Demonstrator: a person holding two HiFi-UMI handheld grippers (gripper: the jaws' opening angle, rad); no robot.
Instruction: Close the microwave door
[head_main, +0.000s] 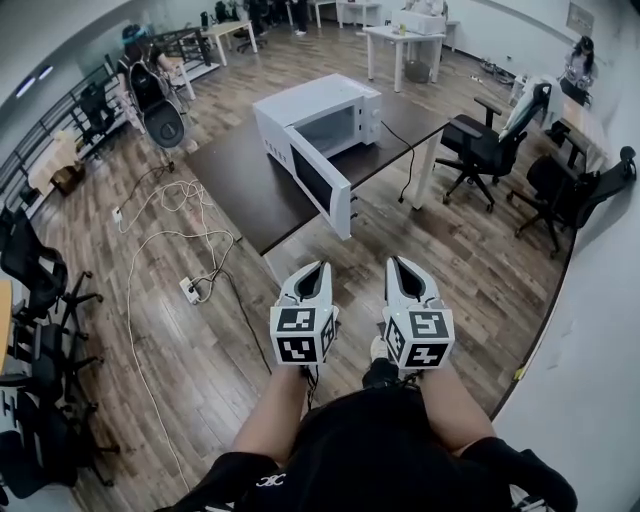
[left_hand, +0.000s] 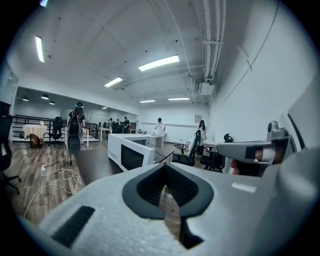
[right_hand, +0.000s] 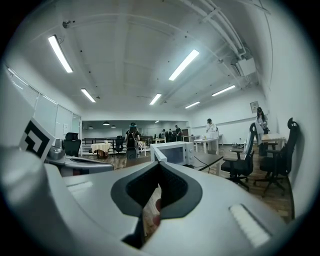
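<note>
A white microwave (head_main: 325, 110) stands on a dark table (head_main: 235, 180). Its door (head_main: 320, 182) is swung wide open toward me, past the table's near edge. My left gripper (head_main: 322, 267) and right gripper (head_main: 395, 263) are side by side over the wooden floor, short of the door and apart from it. Both have their jaws together with nothing between them. The left gripper view shows its closed tips (left_hand: 165, 166) and the door's dark window (left_hand: 131, 157) beyond. In the right gripper view the closed tips (right_hand: 159, 164) point at the microwave (right_hand: 176, 152).
A black cable (head_main: 407, 150) runs from the microwave over the table's right edge. Black office chairs (head_main: 480, 150) stand to the right, and more chairs (head_main: 40, 290) to the left. White cords and a power strip (head_main: 190, 290) lie on the floor at the left.
</note>
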